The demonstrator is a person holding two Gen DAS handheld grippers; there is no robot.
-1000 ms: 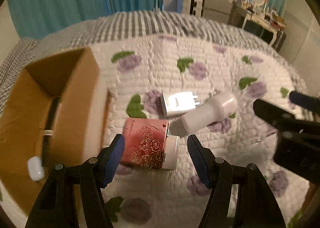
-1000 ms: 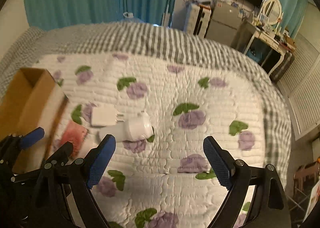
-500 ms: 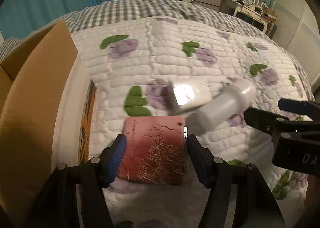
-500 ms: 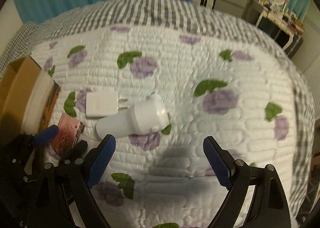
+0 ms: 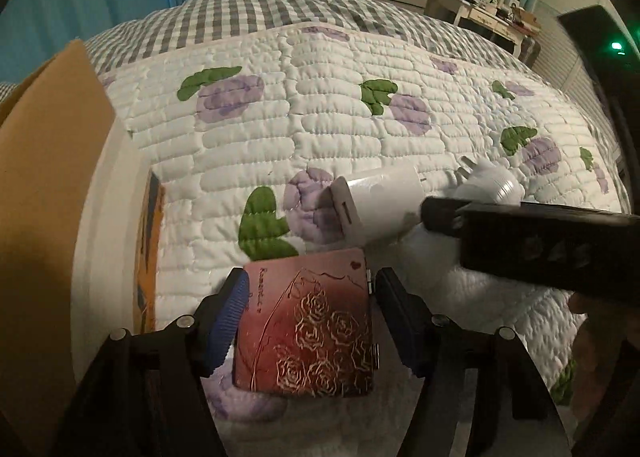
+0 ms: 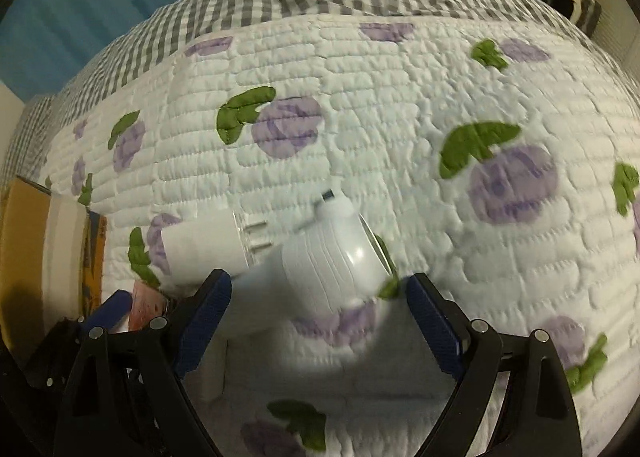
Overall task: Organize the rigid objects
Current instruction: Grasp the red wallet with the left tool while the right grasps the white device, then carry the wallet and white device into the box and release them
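Rose tin (image 5: 306, 321): on the quilt (image 5: 340, 105) beside the box (image 5: 44, 161), now bracketed by the left tool (image 5: 310, 319), contact unclear. Right tool (image 6: 316, 321), spread, has closed in over the white device (image 6: 320, 269) near the charger (image 5: 376, 201). Both grasps look imminent.
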